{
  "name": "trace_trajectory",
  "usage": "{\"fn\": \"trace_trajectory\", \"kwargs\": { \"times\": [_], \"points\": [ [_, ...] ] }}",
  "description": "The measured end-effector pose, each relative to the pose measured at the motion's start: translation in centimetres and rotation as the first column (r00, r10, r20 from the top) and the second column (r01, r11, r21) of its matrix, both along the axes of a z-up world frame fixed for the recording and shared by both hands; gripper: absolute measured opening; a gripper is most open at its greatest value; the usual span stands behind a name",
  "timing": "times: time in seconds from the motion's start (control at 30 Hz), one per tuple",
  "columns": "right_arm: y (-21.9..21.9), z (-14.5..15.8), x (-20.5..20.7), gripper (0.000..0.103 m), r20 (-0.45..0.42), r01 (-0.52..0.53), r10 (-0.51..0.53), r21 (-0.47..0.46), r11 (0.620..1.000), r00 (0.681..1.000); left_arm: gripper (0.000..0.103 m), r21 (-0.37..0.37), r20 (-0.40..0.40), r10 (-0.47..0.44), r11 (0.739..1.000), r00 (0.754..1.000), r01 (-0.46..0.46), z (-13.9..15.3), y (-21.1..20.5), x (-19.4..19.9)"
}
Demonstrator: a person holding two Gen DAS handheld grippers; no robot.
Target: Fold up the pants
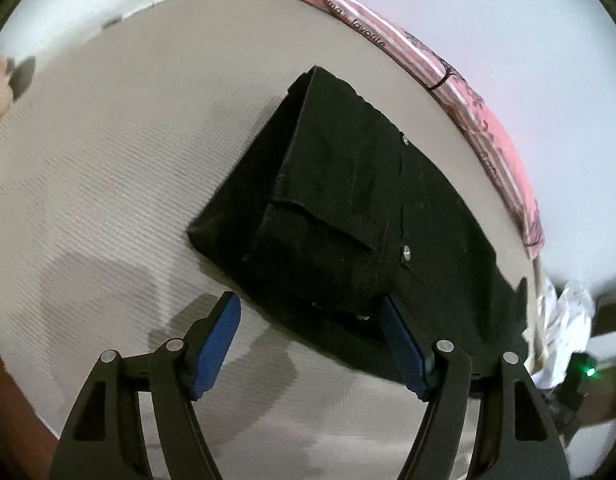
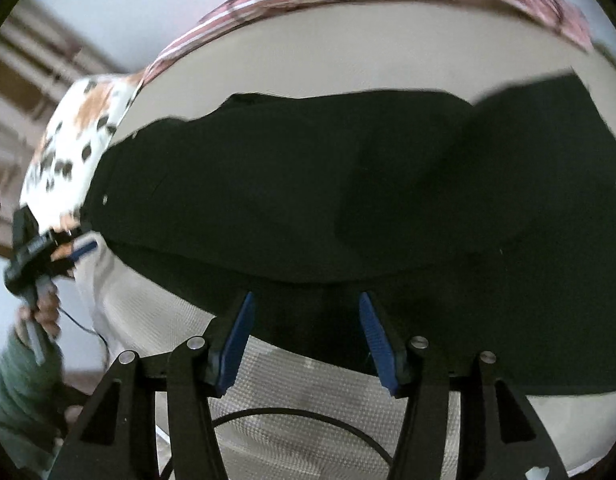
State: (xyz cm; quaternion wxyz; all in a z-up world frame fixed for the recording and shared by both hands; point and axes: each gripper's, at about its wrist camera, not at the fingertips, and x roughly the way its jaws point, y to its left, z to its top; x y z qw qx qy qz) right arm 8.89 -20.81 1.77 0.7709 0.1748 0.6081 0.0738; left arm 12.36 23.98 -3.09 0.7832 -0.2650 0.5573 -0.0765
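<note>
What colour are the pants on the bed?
Black pants, seen sharpest in the left wrist view.

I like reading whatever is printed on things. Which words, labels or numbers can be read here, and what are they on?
"Mama's favorite": on the pink striped cloth along the far edge of the grey surface, left wrist view.
"...aby": just before it on the same cloth, its start cut off.
More dark print further along that cloth: too blurred to read.
Black pants: no lettering visible.
Right wrist view: nothing readable; the cloth is blurred.

Bare mattress (image 1: 88,168) beside pants (image 1: 348,200) (pink blanket (image 1: 488,120) bordering).
</note>
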Motion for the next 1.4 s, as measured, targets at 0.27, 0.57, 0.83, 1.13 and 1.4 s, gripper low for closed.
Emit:
{"fn": "trace_trajectory", "kwargs": {
  "times": [0.27, 0.57, 0.83, 1.13, 1.4],
  "points": [
    [-4.0, -2.8, -0.2, 0.052, -0.048, 0.209, -0.205, 0.102, 0.973, 0.978, 0.068, -0.064, -0.022, 0.080, 0.995, 0.997, -0.081, -0.1, 0.5, 2.2],
    [-5.9, -4.3, 1.4, 0.025, -0.054, 0.310, -0.306, 0.156, 0.938, 0.951, 0.035, 0.027, -0.019, 0.047, 0.999, 0.999, -0.046, -0.3, -0.2, 3.1],
    [-4.2, -1.5, 1.0, 0.007, 0.033, 0.226, -0.228, 0.053, 0.973, 0.973, 0.018, 0.076, 0.033, -0.034, 0.997, 0.999, 0.031, 1.6, -0.5, 4.4],
    [-1.5, -1.9, -1.5, 0.007, -0.031, 0.152, -0.151, 0.012, 0.988, 0.988, 0.017, 0.242, 0.096, -0.180, 0.958, 0.979, 0.152, 1.5, -0.7, 5.6],
    [-2.2, -2.2, -2.4, 0.006, -0.052, 0.171, -0.169, 0.033, 0.985, 0.984, 0.018, 0.202, 0.039, -0.186, 0.964, 0.982, 0.175, -0.6, 0.9, 4.2]
  ]
}}
